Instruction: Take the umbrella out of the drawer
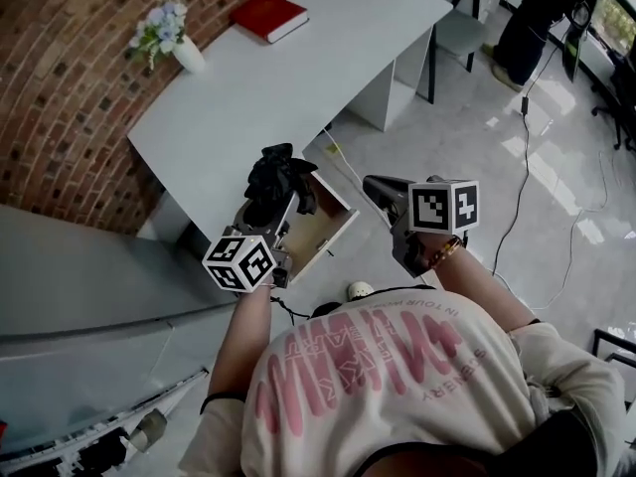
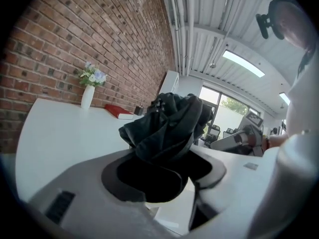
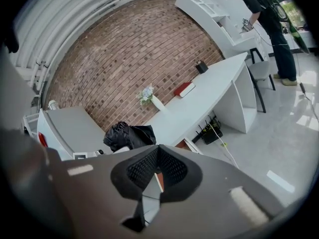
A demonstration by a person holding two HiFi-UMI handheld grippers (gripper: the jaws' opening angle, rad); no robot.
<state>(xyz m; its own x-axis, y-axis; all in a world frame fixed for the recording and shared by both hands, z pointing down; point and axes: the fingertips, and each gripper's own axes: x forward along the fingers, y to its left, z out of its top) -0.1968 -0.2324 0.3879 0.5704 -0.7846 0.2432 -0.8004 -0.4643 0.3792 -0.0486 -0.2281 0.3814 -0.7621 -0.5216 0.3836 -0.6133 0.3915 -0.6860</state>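
Umbrella (image 1: 279,174) clamped in left gripper (image 1: 281,210) jaws, centre frame: probably light, floppy fabric, stiffer core worth gripping. Right gripper (image 1: 380,191) jaws together, empty.

Hardly any readable text
Only the person's shirt (image 1: 397,376) has print: maybe "SCENERY" on its right, big pink letters unreadable.
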